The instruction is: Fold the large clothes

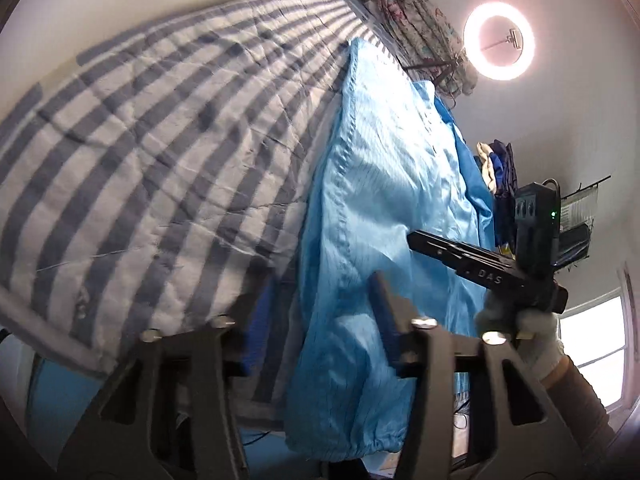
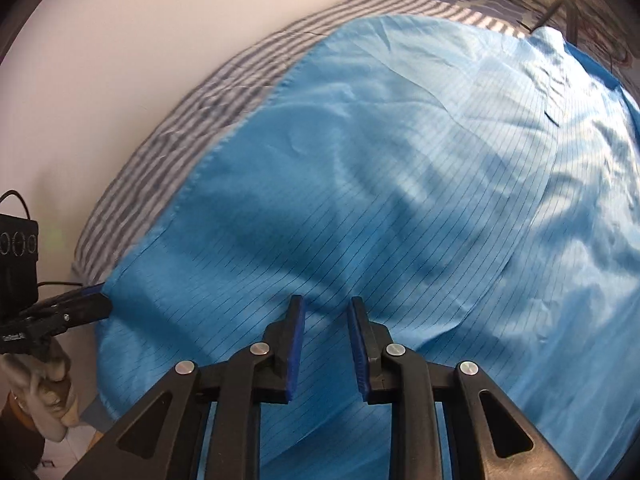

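A large light-blue pinstriped garment (image 2: 400,184) lies spread on a striped bed; it also shows in the left wrist view (image 1: 380,200), hanging over the bed's near edge. My right gripper (image 2: 325,308) is open, its blue-padded fingers (image 2: 296,344) just above the garment's lower part. My left gripper (image 2: 94,298) is seen from the right wrist view at the garment's left hem, shut on the fabric edge. In its own view the left gripper (image 1: 320,304) has the blue cloth running between its fingers. The right gripper (image 1: 424,240) shows there over the garment.
The bed has a grey-and-white striped quilt (image 1: 160,140) against a white wall. A floral bundle (image 1: 424,36) lies at the bed's far end near a ring light (image 1: 499,40). Dark blue clothes (image 1: 500,168) hang beyond the bed. A window (image 1: 596,340) is at the right.
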